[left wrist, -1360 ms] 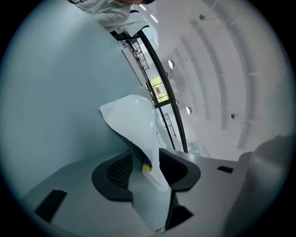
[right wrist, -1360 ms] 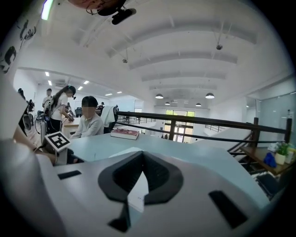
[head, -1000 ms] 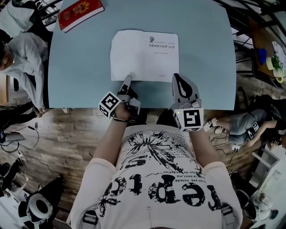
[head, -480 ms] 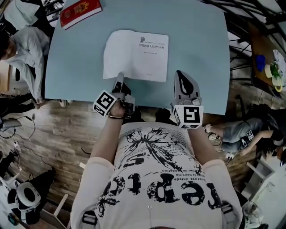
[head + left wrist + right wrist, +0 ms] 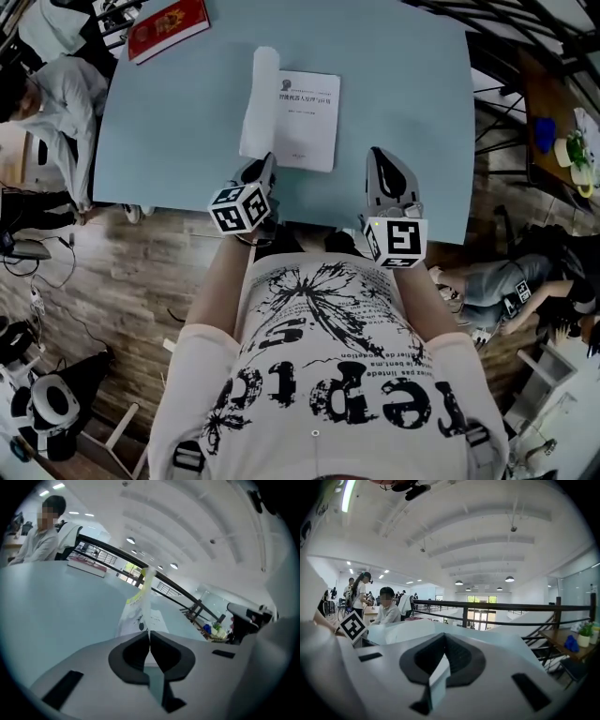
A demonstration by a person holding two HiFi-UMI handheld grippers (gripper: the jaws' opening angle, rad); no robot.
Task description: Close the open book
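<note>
My left gripper [image 5: 267, 163] clamps book's [image 5: 309, 112] left leaf [image 5: 261, 94], upright near table's [image 5: 169, 122] front edge. Half closed, fold-over not yet done. My right gripper [image 5: 377, 156] is closed, empty.

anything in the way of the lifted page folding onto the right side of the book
Nothing visible: the left gripper pinches the lifted page, the right page lies bare, and the right gripper sits off it, to its right.
</note>
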